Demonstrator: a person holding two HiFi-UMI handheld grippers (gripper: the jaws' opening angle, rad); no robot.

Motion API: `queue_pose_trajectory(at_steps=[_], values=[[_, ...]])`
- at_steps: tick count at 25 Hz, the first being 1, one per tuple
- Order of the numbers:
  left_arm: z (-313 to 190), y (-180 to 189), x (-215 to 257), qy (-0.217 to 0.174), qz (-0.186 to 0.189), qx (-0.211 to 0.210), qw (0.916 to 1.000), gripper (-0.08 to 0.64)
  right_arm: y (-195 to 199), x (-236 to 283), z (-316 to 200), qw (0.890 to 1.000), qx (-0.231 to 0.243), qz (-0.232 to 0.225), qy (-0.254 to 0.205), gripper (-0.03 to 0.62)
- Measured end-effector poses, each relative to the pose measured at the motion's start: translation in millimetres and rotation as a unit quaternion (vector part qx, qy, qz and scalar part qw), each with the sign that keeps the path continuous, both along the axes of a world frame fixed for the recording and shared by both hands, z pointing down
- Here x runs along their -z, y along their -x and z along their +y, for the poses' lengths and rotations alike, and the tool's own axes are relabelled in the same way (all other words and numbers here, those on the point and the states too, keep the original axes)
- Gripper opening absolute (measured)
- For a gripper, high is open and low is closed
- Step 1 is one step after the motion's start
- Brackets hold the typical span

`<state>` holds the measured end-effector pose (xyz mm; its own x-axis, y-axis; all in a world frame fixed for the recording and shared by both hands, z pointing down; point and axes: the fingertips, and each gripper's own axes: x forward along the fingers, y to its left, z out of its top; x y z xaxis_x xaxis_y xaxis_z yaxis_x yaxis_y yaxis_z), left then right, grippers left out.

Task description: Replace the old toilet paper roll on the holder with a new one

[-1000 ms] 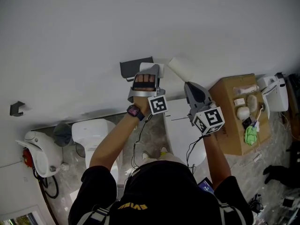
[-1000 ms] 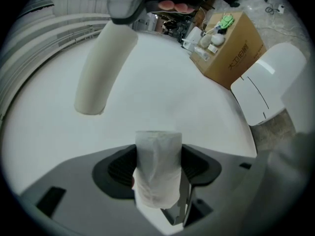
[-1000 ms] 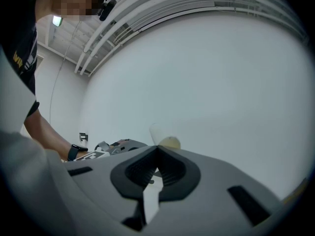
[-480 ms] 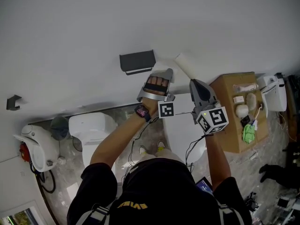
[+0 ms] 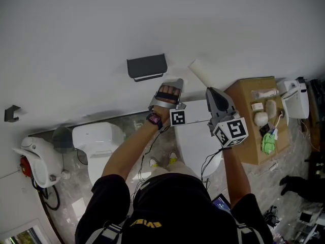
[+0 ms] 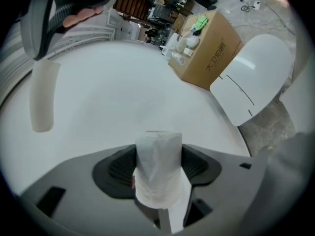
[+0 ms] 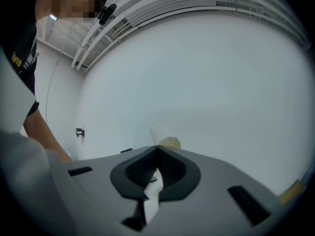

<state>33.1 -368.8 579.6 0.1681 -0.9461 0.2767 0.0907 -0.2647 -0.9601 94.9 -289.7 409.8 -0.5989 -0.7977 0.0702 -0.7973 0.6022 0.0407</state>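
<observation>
Head view looks down past the person's dark shirt (image 5: pixel 167 202), whose yellow lettering is half cut off at the frame edge and unreadable. Just beyond, the left gripper (image 5: pixel 171 85) is clamped wide around a white toilet paper roll (image 6: pixel 158 166) with a loose tail of sheet hanging; from above, that roll is hidden behind the gripper. At its 3 o'clock, the right gripper (image 5: pixel 212 91) has its jaws pressed together on the end of a slimmer roll (image 5: pixel 202 73), which sticks out toward 11 o'clock. Which roll is the old one cannot be told. Both grippers carry marker cubes (image 5: pixel 177 118) with black squares. The cardboard box (image 5: pixel 250 136) at 3 o'clock bears dark Chinese characters, too small to read. A grey stone floor (image 5: pixel 162 146) and a white toilet (image 5: pixel 99 141) lie below. Farthest, at 12 o'clock on the plain white wall (image 5: pixel 152 19), the black holder (image 5: pixel 147 66) stands bare.
</observation>
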Motion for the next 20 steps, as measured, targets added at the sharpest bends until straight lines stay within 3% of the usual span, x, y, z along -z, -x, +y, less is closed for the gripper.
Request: queue_pose_trajectory(at_steps=[13,20], values=[[-30,10,-13,0.004,-0.008,0.01,0.9999,0.284,1,-4,-8,1.0,-0.001,0.003,0.003,-0.008],[-45,26,-28,0.014,-0.027,0.044,0.9986,0.285,4,-8,-14,1.0,0.0,0.003,0.008,-0.008]])
